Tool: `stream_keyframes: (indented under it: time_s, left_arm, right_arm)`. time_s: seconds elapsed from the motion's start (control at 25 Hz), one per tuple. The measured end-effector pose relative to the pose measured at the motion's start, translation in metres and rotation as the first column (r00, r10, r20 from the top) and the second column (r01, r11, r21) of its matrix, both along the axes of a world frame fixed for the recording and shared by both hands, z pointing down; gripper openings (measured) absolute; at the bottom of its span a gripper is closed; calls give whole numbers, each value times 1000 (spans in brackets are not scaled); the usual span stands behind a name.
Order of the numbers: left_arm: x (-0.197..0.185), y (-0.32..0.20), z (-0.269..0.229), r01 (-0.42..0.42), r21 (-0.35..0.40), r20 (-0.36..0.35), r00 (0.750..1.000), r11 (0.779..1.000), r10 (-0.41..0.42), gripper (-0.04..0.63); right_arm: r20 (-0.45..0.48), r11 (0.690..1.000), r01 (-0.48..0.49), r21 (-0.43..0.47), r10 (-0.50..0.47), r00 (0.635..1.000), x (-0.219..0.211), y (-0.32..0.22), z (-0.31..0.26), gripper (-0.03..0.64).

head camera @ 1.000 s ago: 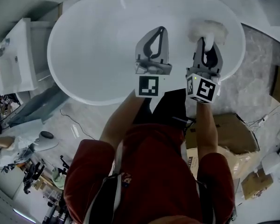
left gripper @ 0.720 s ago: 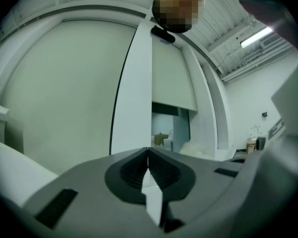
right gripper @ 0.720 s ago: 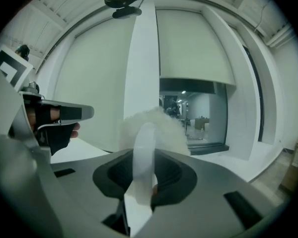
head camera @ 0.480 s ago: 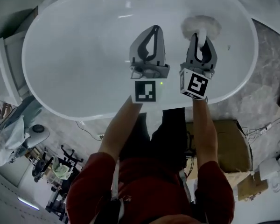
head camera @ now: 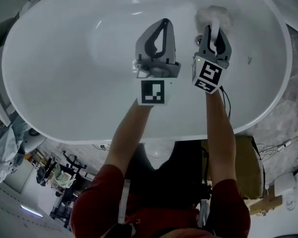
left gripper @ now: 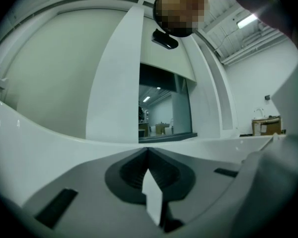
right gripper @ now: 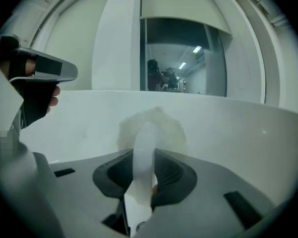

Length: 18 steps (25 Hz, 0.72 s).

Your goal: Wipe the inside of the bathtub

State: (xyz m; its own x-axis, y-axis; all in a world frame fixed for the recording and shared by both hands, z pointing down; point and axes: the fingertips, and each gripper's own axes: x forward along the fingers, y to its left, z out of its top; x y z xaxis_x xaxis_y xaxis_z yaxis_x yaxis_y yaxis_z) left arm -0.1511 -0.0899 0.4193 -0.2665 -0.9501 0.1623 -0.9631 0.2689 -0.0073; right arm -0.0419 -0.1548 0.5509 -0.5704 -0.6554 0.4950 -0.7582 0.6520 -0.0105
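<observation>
The bathtub (head camera: 59,78) lies open and bare across the left and centre of the frame, bounded only by its curved wall, while at upper right the left gripper (head camera: 164,21), right gripper (head camera: 213,28) and white puff (head camera: 211,14) crowd the far wall.

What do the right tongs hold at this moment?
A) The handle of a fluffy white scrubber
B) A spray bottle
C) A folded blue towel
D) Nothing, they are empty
A: in the right gripper view the right tongs are closed on the white handle of the fluffy scrubber, whose head is at the inner wall of the bathtub.
</observation>
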Motion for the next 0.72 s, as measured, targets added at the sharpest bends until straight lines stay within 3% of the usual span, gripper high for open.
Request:
stream_keyframes:
  time_s: [0.12, 0.36, 0.56, 0.72]
  left_arm:
    - [2, -9, 47, -44, -22, 23, 999, 999, 44, 16]
    - [-14, -4, 131, -30, -44, -31, 999, 999, 29, 16]
    - [-13, 2, 168, -73, -75, -35, 997, 994, 71, 17]
    - [-21, 5, 176, -70, -32, -20, 997, 997, 69, 15]
  right_arm:
    - [-26, 1000, -6, -23, 6, 1000, 5, -5, 48, 98]
    - [-72, 999, 10, -33, -13, 997, -7, -5, 135, 98]
    - [-95, 1000, 16, 1, -15, 995, -16, -22, 183, 98]
    - [-78, 1000, -21, 19, 23, 997, -25, -39, 207, 98]
